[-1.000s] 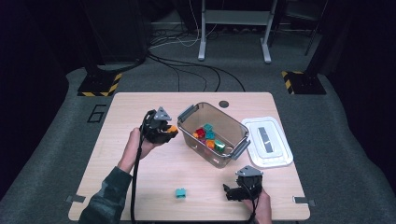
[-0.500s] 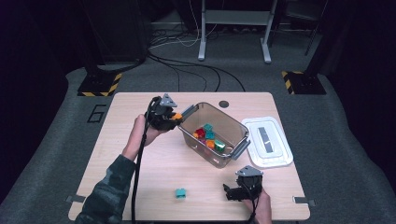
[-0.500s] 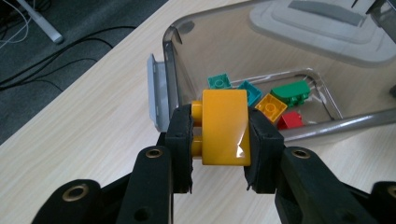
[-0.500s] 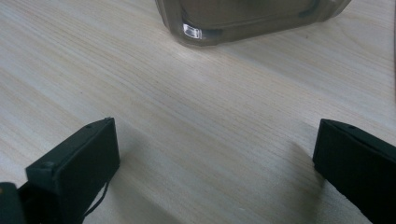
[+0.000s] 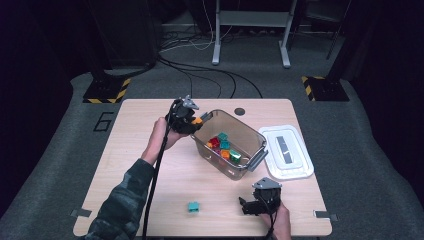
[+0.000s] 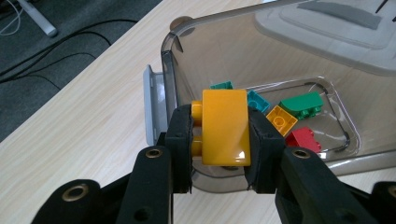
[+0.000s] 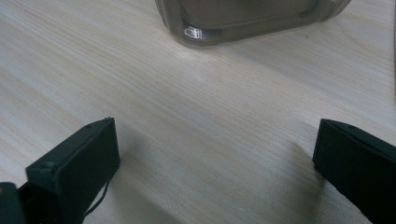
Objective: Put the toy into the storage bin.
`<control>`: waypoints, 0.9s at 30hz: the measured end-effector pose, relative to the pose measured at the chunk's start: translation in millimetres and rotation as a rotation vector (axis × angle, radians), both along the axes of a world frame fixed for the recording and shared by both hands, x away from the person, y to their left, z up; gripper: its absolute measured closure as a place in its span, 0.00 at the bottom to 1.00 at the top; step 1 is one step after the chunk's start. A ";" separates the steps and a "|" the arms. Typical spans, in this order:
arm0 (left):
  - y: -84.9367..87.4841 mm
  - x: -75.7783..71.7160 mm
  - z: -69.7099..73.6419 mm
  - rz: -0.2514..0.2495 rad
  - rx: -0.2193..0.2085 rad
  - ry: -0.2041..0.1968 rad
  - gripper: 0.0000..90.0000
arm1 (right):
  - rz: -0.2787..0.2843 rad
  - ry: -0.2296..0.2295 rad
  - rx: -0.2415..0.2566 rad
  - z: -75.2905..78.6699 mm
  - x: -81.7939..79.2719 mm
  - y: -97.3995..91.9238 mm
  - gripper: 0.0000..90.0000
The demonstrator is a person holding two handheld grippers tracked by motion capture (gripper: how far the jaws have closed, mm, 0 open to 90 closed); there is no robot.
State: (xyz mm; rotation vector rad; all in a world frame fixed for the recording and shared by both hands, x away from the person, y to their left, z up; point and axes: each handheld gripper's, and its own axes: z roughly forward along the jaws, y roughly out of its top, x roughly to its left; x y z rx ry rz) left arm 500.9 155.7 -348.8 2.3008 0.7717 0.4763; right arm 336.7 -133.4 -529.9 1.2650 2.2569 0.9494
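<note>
Spanning grey carpet (image 5: 365, 165), wooden table (image 5: 130, 165)

The high view looks down and forward from above the person's side, taking in the whole worktop (image 5: 150, 150) and the floor beyond. The left gripper view sits close behind its fingers (image 6: 182, 140), facing the clear bin (image 6: 261, 56), which the high view shares (image 5: 250, 137). The right gripper view hovers low over bare wood, fingers (image 7: 74, 163) wide in frame; the grey corner at its top is probably that same bin (image 7: 224, 18).
</note>
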 end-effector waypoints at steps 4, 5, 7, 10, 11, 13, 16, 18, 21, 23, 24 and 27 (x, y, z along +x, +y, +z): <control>-6.9 6.3 -0.9 -0.002 0.009 0.009 0.74 | 0.000 0.000 0.000 0.0 0.0 0.0 0.00; -9.4 7.4 -1.6 0.000 0.008 0.012 0.74 | -0.001 0.000 0.000 0.0 0.0 0.1 0.00; -14.7 10.3 -3.6 -0.003 0.016 0.020 0.74 | 0.000 0.000 0.000 0.0 0.0 0.0 0.00; -18.8 12.7 -6.6 -0.006 0.022 0.027 0.74 | -0.001 0.001 0.001 0.1 -0.1 0.1 0.00; -20.1 13.4 -8.0 -0.005 0.018 0.029 0.74 | -0.001 0.002 0.001 0.1 -0.1 0.1 0.00; -22.1 15.2 -9.8 -0.005 0.019 0.035 0.73 | -0.001 0.001 0.000 0.0 -0.1 0.1 0.00; -25.1 16.3 -10.8 -0.007 0.033 0.031 0.71 | -0.001 0.001 0.001 0.0 -0.1 0.1 0.00; -25.4 16.8 -11.3 -0.008 0.032 0.041 0.67 | -0.001 0.001 0.001 0.0 -0.1 0.1 0.00; -23.4 16.1 -11.6 0.003 0.026 0.052 0.55 | -0.001 0.001 0.001 0.0 -0.1 0.1 0.00; -21.0 14.8 -11.0 0.009 0.023 0.050 0.47 | -0.001 0.001 0.001 0.1 -0.1 0.1 0.00; -20.0 13.8 -10.5 0.008 0.019 0.052 0.44 | -0.001 0.001 0.001 0.1 -0.1 0.1 0.00; -16.2 8.8 -8.0 0.014 0.017 0.044 0.33 | 0.000 0.000 0.000 0.0 -0.1 0.0 0.00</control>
